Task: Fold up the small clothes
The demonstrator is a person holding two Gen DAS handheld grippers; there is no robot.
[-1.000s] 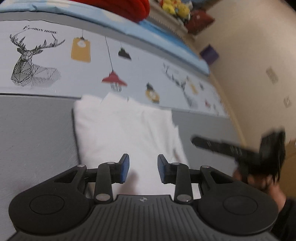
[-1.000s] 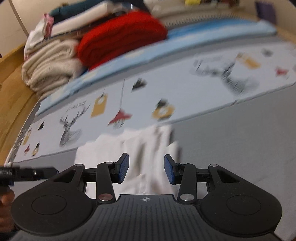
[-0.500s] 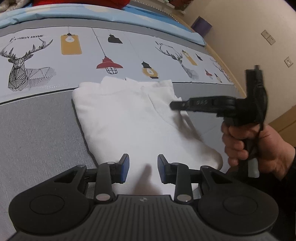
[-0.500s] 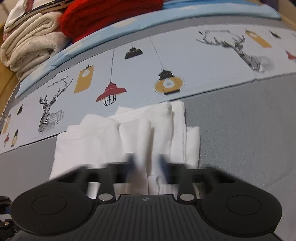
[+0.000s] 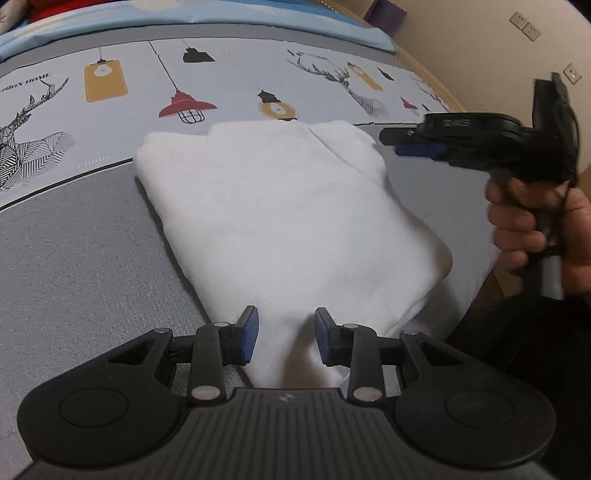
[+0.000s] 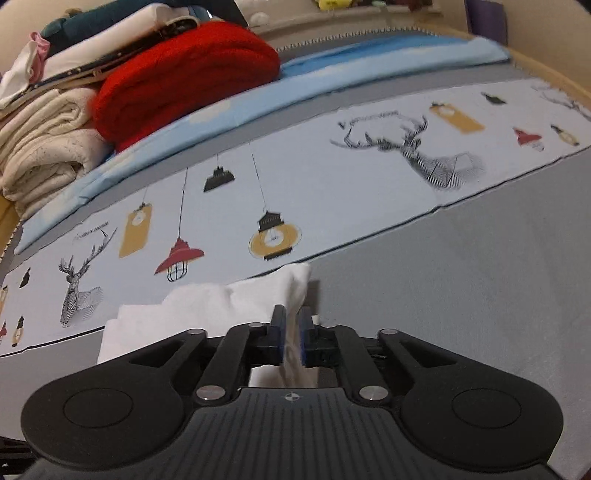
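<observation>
A white folded garment (image 5: 280,221) lies on the grey bed cover, its far edge on the printed sheet. My left gripper (image 5: 283,336) is open over the garment's near edge, with cloth between the blue pads and not clamped. My right gripper (image 6: 291,338) is nearly shut with a fold of the white garment (image 6: 258,295) between its pads. In the left wrist view the right gripper (image 5: 417,146) is held in a hand at the garment's right far corner.
A printed sheet with deer and lamps (image 6: 332,192) runs across the bed behind the garment. A red knit (image 6: 184,85) and cream blankets (image 6: 44,147) are stacked at the back left. A beige wall with sockets (image 5: 524,26) is at the right.
My right gripper has closed on a fold at the garment's right side. My left gripper has stayed open and come nearer over the near edge.
</observation>
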